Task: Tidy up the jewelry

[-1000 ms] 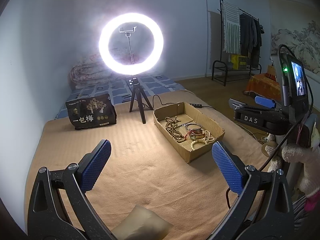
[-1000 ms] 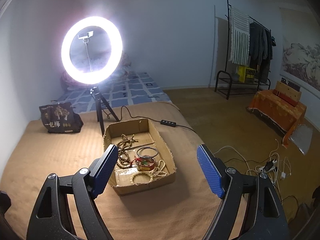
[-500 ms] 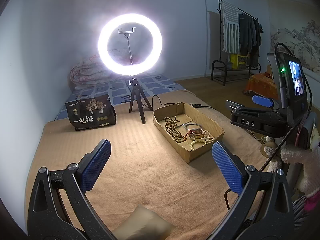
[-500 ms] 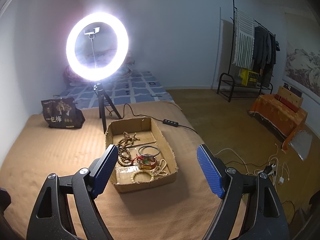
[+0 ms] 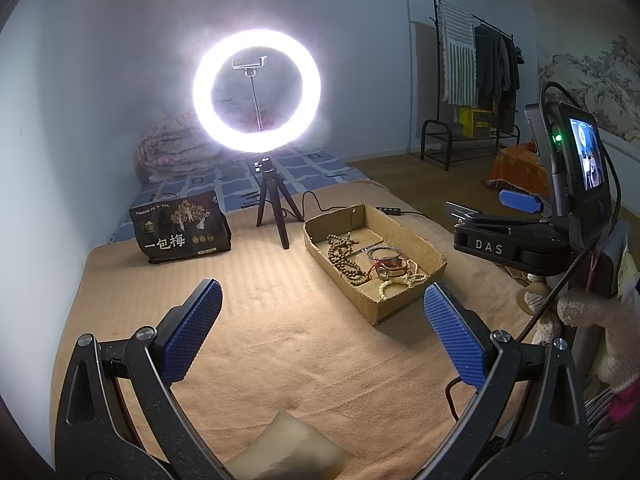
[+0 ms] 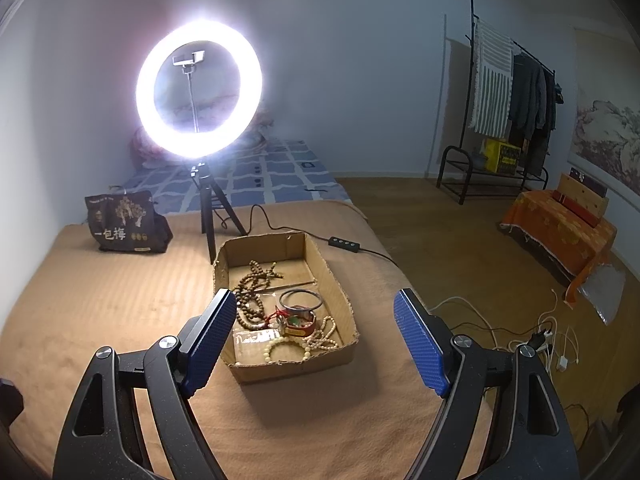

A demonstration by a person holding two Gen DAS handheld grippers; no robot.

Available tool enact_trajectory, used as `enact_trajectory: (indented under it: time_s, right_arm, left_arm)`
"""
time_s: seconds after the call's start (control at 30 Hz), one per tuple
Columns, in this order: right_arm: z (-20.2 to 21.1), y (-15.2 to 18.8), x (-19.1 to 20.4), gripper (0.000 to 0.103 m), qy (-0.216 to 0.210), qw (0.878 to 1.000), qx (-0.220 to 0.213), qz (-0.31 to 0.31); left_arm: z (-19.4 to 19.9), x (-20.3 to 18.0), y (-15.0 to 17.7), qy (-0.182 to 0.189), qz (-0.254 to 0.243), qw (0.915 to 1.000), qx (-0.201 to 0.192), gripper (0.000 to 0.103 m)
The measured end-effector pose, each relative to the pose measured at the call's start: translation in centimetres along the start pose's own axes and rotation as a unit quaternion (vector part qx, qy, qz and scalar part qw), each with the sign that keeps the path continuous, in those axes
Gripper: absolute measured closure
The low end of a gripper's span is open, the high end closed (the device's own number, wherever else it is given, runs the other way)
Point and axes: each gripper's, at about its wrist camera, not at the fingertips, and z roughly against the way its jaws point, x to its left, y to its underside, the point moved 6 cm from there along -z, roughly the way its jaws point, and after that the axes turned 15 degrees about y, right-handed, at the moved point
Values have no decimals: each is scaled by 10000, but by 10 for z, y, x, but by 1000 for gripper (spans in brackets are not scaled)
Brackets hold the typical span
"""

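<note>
Both grippers wide open, left gripper [image 5: 322,332], right gripper [image 6: 316,340], holding nothing

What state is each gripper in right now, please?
Left gripper: open, holding nothing, above the tan blanket.
Right gripper: open, holding nothing, short of the cardboard box of jewelry.

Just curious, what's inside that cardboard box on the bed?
The cardboard box holds dark wooden beads, a metal bangle, pale bead bracelets and a red-corded piece; anything beneath them is hidden.
</note>
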Motion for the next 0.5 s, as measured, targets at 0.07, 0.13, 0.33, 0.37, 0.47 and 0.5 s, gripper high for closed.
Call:
enact_trajectory:
  time_s: [0.07,0.13,0.33,0.37,0.47,0.5]
  right_arm:
    - [0,0,0,22,-1,10000,2,0]
    - [0,0,0,22,3,10000,5,0]
    - [0,0,1,22,-16,10000,11,8]
    - [0,1,2,22,-24,10000,16,15]
    - [0,2,3,22,-33,10000,21,55]
    - [0,2,4,22,-36,10000,25,65]
  left_arm:
    - [0,-1,1,-4,-9,10000,2,0]
    - [0,-1,1,-5,-17,10000,2,0]
    - [1,0,0,-17,-37,10000,-17,0]
    - [1,0,0,-10,-35,10000,-14,0]
    - [1,-1,0,-15,-39,10000,-18,0]
    - [1,0,0,-21,-47,10000,-24,0]
